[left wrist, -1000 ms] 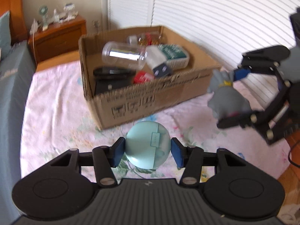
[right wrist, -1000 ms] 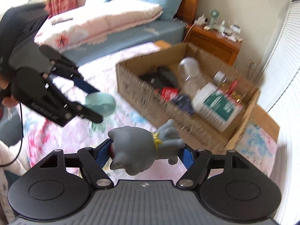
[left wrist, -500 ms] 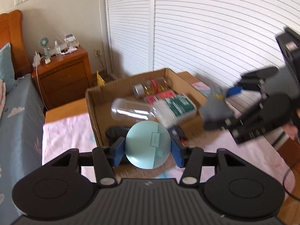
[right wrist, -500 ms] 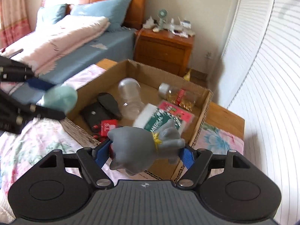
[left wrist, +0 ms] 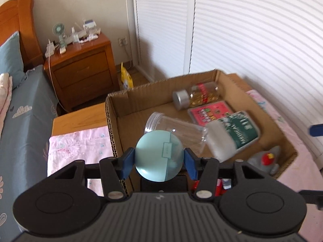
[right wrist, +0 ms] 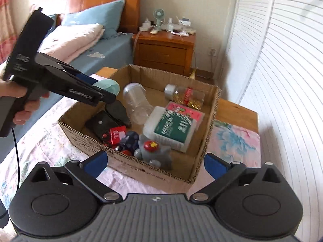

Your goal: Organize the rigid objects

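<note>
Your left gripper (left wrist: 159, 159) has its blue pads (left wrist: 127, 162) pressed on either side of a pale teal disc (left wrist: 159, 155), holding it in the air above the near left part of the cardboard box (left wrist: 228, 80). From the right wrist view the same gripper (right wrist: 105, 92) reaches in from the left over the box (right wrist: 129, 169), with the disc (right wrist: 108, 86) at its tip above the box's left wall.

Your right gripper (right wrist: 155, 164) hangs just in front of the box's near wall with its fingers (right wrist: 94, 162) spread wide and nothing between them. The grey toy (right wrist: 153, 151) lies inside the box in the near corner, a red spot on top, touching a dark blue item (right wrist: 129, 139) on its left; the left wrist view shows the toy (left wrist: 266, 160) against the right near corner.

Also in the box: a clear jar (right wrist: 137, 102) on its side, a white tub (right wrist: 171, 129) with a green label, a pink packet (right wrist: 185, 111), a small jar (right wrist: 183, 94) with a silver lid, a black case (right wrist: 103, 124) and a red tag (right wrist: 117, 134). The box sits on a pink floral sheet (right wrist: 40, 141) beside a wooden nightstand (right wrist: 163, 52)
</note>
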A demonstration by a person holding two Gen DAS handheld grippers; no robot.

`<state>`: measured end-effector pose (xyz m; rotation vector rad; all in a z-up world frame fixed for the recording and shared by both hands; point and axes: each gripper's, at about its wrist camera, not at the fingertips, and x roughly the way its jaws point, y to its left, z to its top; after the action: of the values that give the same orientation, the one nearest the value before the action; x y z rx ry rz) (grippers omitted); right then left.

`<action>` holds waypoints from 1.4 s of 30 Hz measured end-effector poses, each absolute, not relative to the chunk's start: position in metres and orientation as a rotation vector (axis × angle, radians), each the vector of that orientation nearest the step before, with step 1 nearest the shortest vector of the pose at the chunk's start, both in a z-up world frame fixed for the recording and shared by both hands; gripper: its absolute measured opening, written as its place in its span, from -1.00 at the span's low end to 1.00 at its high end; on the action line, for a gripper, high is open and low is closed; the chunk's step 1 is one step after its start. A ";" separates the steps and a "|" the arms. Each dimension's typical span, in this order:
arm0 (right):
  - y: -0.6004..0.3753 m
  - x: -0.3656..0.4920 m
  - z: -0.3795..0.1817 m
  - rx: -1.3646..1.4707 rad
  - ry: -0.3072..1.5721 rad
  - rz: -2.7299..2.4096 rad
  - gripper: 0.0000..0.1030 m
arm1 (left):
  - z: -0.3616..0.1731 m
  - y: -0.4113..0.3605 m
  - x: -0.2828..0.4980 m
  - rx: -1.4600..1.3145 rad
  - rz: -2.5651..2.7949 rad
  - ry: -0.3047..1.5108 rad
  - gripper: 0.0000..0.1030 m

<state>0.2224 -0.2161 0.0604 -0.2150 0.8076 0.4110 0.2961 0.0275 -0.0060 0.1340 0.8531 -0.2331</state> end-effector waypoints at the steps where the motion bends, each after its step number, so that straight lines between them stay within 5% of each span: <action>1: -0.216 0.222 0.060 -0.215 0.814 0.396 1.00 | -0.008 0.028 0.298 0.135 -0.225 0.855 0.01; 2: -0.216 0.221 0.061 -0.215 0.820 0.384 1.00 | -0.009 0.028 0.300 0.139 -0.218 0.844 0.03; 6: -0.218 0.216 0.064 -0.193 0.821 0.355 1.00 | -0.002 0.030 0.296 0.136 -0.195 0.801 0.75; 10: -0.216 0.210 0.068 -0.186 0.827 0.319 1.00 | 0.015 0.034 0.275 0.127 -0.181 0.739 0.91; 26: -0.216 0.159 0.063 0.036 0.834 0.075 1.00 | 0.025 0.018 0.148 0.082 -0.057 0.754 0.93; 42: -0.215 0.138 0.064 0.068 0.817 0.026 1.00 | 0.031 0.006 0.126 0.084 -0.006 0.762 0.94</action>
<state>0.1382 -0.2146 0.0637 0.0678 0.8174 0.0255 0.1259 0.0062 0.0312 0.0840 0.7621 -0.0061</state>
